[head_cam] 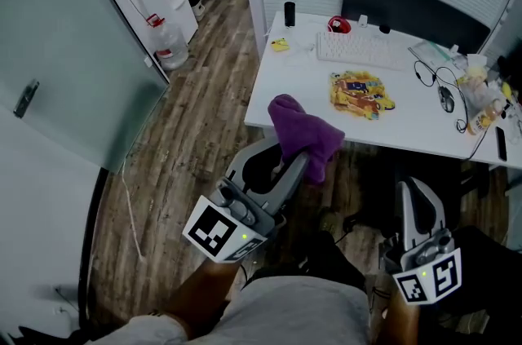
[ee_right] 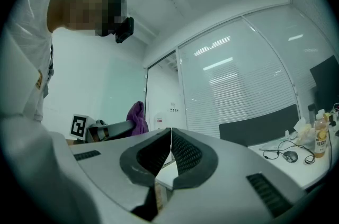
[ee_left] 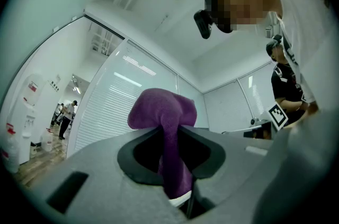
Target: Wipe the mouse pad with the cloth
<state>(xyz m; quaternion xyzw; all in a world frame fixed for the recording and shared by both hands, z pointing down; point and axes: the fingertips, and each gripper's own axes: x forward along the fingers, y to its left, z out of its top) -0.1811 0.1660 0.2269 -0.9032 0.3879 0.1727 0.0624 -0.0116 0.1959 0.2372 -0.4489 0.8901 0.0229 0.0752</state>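
left gripper is clamped hard on the purple cloth, lower middle of the head view. seen from the left gripper view, a pinched strip runs down between the jaws and a fat wad mushrooms out past the tips. i'd say it's soft, light and floppy, with nothing to break, but it'll bunch and drag rather than lie flat. so a grip low on the wad with plenty hanging loose looks about right to me. its long axis runs from the jaws toward the upper right, with one flap drooping back down the right side. it's held up in the air and overlaps the near left edge of the white desk, not resting on it as far as i can tell. the colourful flat sheet mid-desk, which i take for the mouse pad, lies well apart from the cloth, long side roughly left-right. keyboard sits behind it, mouse off to the right. right gripper, bottom right, is pinched closed with nothing in it.
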